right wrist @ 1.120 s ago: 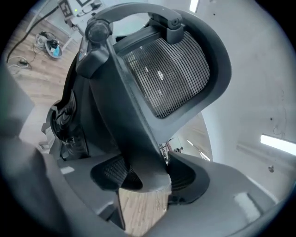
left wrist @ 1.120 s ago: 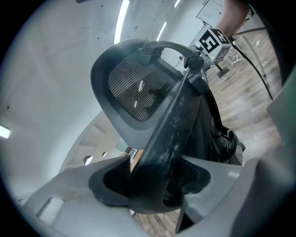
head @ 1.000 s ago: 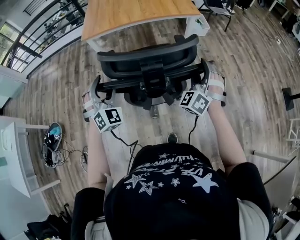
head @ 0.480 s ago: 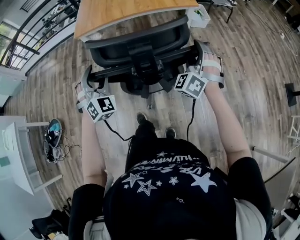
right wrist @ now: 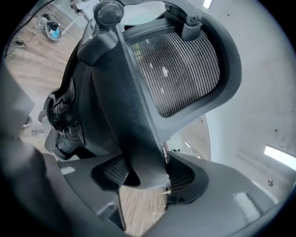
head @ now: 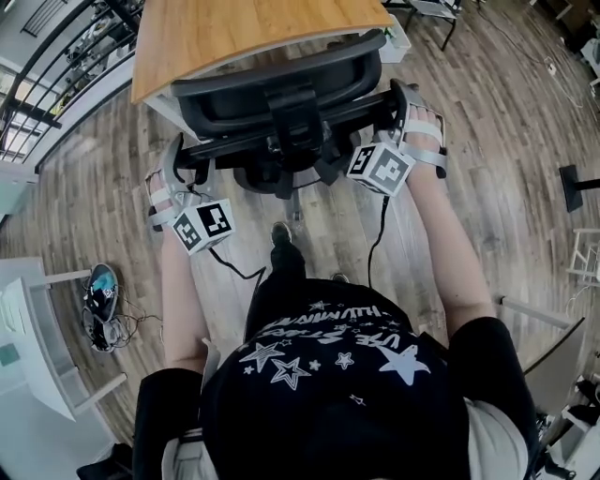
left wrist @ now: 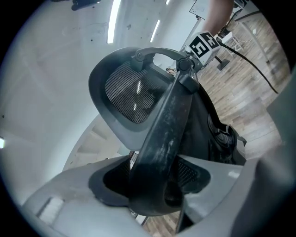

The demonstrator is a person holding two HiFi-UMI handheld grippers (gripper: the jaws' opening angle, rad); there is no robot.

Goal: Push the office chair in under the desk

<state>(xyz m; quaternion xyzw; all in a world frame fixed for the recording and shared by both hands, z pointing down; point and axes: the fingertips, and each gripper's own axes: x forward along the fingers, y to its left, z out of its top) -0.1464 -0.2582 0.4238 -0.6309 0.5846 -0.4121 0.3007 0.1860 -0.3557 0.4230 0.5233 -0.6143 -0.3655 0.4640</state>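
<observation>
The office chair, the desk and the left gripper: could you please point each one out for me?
office chair (head: 246,101), head view, on its backrest.
desk (head: 253,26), head view, on the wooden top.
left gripper (left wrist: 155,183), left gripper view, midway between its jaws, which clamp the office chair's bar.

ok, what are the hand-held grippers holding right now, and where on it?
Both hold the office chair: left hand-held gripper and right hand-held gripper each clamp one end of the black crossbar behind its backrest.
</observation>
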